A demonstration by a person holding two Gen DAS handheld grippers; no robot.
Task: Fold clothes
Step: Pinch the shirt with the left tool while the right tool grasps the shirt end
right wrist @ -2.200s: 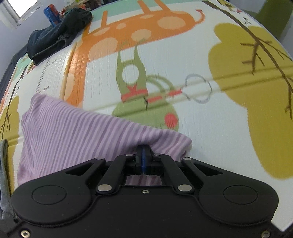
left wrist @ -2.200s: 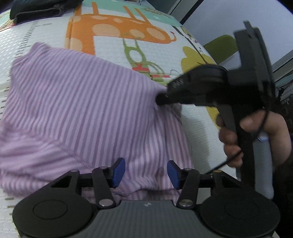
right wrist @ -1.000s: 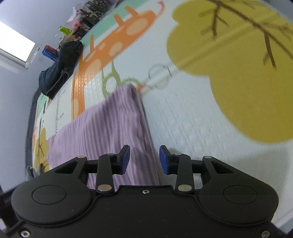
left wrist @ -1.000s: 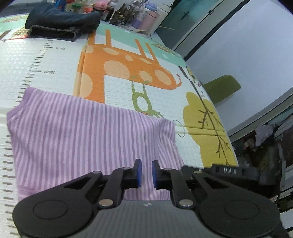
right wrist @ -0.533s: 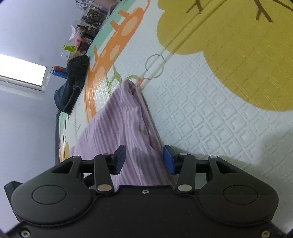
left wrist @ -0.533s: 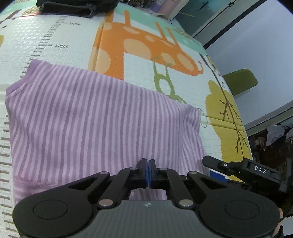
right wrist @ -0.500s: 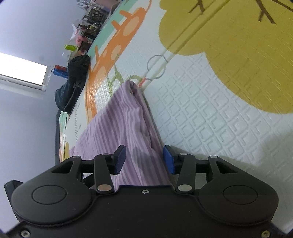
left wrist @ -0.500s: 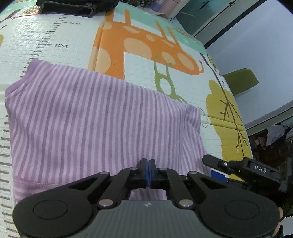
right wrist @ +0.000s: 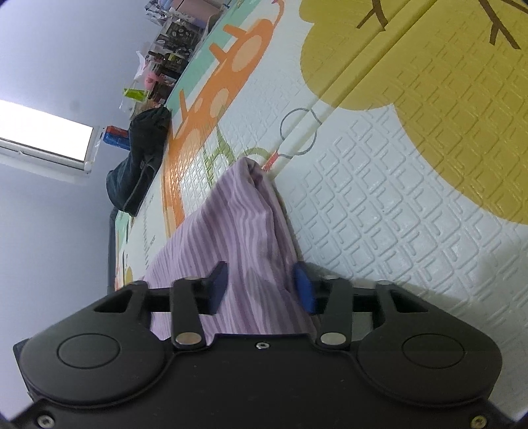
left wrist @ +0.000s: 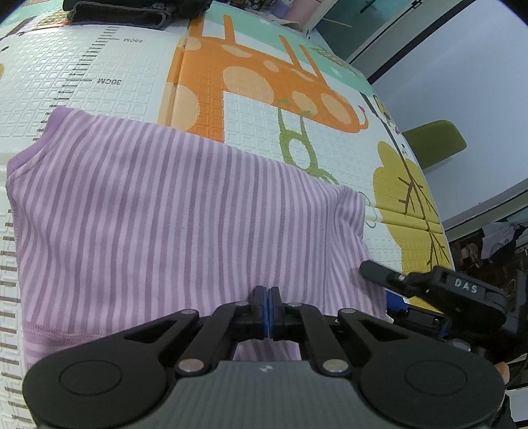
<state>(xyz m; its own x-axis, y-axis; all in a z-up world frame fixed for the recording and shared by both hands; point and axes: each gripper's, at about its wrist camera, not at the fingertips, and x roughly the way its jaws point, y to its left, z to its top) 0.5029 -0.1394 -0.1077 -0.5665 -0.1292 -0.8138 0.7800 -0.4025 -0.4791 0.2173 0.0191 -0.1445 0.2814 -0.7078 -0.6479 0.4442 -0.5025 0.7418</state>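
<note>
On the play mat (left wrist: pixel 125 95), toward its near edge, lies the purple striped shirt (left wrist: pixel 171 224), folded flat, with its collar end at the left and its other end reaching toward the yellow tree print (left wrist: pixel 406 191) on the right. At the mat's far left corner sits a dark bundle of clothes (left wrist: pixel 132 15). My left tool (left wrist: pixel 269 312) is at the shirt's near edge, its blue pads pressed together; whether any cloth is pinched between them I cannot tell. Beyond the shirt the orange giraffe print (left wrist: pixel 250 89) runs across the mat. Further right, my right tool (right wrist: pixel 260 290) is tipped on its side at the shirt's right end. Its jaws are closing, narrow but not yet pressing, with the raised fold of striped cloth standing between the two blue pads (right wrist: pixel 303 290). From the left wrist view that same tool shows as a black body at the shirt's near right corner. A green chair (left wrist: pixel 435 142) stands past the mat's right edge.
</note>
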